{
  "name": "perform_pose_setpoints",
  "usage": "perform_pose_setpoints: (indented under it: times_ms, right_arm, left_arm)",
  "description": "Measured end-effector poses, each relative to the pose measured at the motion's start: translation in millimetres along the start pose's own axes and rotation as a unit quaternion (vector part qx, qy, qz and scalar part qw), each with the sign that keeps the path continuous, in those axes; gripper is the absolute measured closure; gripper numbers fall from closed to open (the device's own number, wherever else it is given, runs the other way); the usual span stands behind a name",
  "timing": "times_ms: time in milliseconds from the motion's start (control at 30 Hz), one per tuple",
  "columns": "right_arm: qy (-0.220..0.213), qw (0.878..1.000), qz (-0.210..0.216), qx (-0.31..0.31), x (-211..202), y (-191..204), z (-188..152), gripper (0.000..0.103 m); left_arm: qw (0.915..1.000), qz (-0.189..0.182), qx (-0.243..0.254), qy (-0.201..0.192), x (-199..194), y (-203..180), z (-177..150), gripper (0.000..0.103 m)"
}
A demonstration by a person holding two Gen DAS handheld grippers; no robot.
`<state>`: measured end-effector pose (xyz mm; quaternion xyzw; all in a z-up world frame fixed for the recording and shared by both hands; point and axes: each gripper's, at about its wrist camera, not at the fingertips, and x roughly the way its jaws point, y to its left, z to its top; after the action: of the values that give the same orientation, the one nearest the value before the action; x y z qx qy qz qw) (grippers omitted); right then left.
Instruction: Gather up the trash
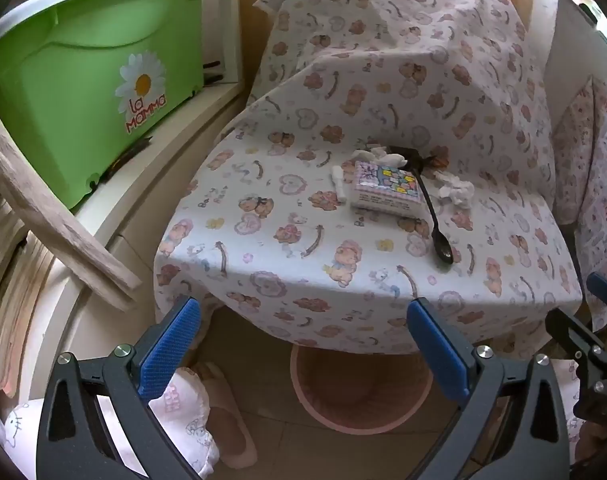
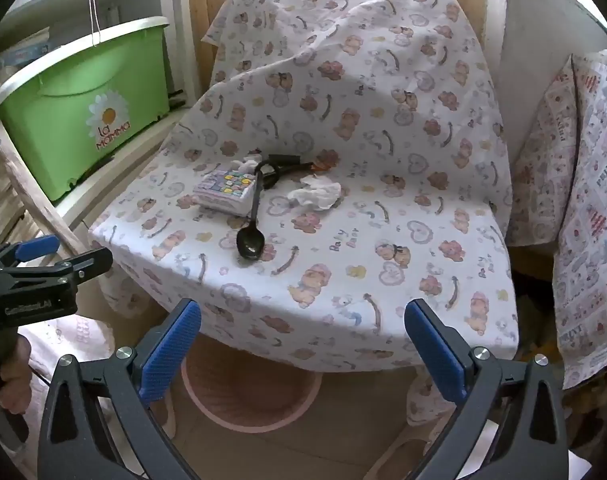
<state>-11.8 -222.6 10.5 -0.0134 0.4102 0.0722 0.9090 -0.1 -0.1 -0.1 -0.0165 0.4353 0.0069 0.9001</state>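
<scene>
With both the left gripper [image 1: 303, 344] and right gripper [image 2: 302, 344] held wide and empty, the crumpled white tissue [image 2: 315, 197], lying on the bear-printed cloth [image 2: 423, 240] beside the black plastic spoon [image 2: 250, 240], is judged light, soft and best pinched across its bulk.

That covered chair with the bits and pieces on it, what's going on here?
A person holds two clamp-like grippers, left gripper and right gripper, both open and empty, above the front edge of the chair. On the seat lie a crumpled tissue, a black spoon and a small packet. A pink bin waits on the floor under the seat's front. Nothing has been picked up yet.
</scene>
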Motion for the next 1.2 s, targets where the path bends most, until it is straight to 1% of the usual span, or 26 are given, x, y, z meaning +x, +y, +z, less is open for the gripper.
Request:
perform_pose_setpoints:
  times_ms: [100, 133, 167, 300, 467, 600, 667, 767, 800, 900, 1000, 1200]
  right_arm:
    - [-0.001, 1.000, -0.010, -0.005, 1, 0, 0, 0.000]
    - [-0.003, 1.000, -0.005, -0.004, 0, 0, 0, 0.000]
    - [0.001, 1.000, -0.006, -0.005, 1, 1, 1, 0.000]
    - [0.001, 1.000, -0.003, -0.006, 2, 1, 1, 0.000]
    - [-0.005, 1.000, -0.001, -0.009, 4, 5, 0, 0.000]
    - [-0.009, 1.000, -0.012, -0.016, 6, 3, 2, 0.000]
    - [-0.012, 1.000, -0.014, -0.019, 1, 6, 1, 0.000]
    - [-0.003, 1.000, 0.016, 0.001, 2, 4, 0, 0.000]
    - [-0.002, 1.000, 0.020, 0.004, 3, 5, -1, 0.000]
    - [0.001, 1.000, 0.014, 0.001, 6, 6, -2, 0.000]
    - [0.000, 1.000, 0.013, 0.000, 7, 7, -1, 0.000]
    - [-0.008, 1.000, 0.020, 0.002, 4, 7, 1, 0.000]
  left_arm:
    - [1.0000, -0.002, 0.004, 0.001, -1, -1, -1, 0.001]
    - [0.9999, -0.010, -0.009, 0.004, 0, 6, 2, 0.001]
    - [0.9999, -0.009, -0.007, 0.003, 0, 7, 2, 0.001]
    - [0.9999, -0.001, -0.011, 0.001, -2, 4, 2, 0.001]
    - [0.9998, 0.019, 0.001, -0.005, -4, 1, 6, 0.002]
    - [0.9992, 0.036, 0.001, -0.016, -3, 1, 2, 0.002]
    - [0.9991, 0.039, -0.003, -0.016, -2, 3, 2, 0.002]
    - [0.9990, 0.041, -0.003, -0.015, 0, 3, 1, 0.002]
    - [0.9990, 0.042, 0.000, -0.016, 0, 2, 1, 0.002]
    - [0.9987, 0.045, 0.007, -0.023, -2, -1, 0, 0.002]
    - [0.9977, 0.057, 0.019, -0.030, -3, -6, -1, 0.001]
    - [0.9967, 0.053, 0.036, -0.050, -10, -13, -3, 0.001]
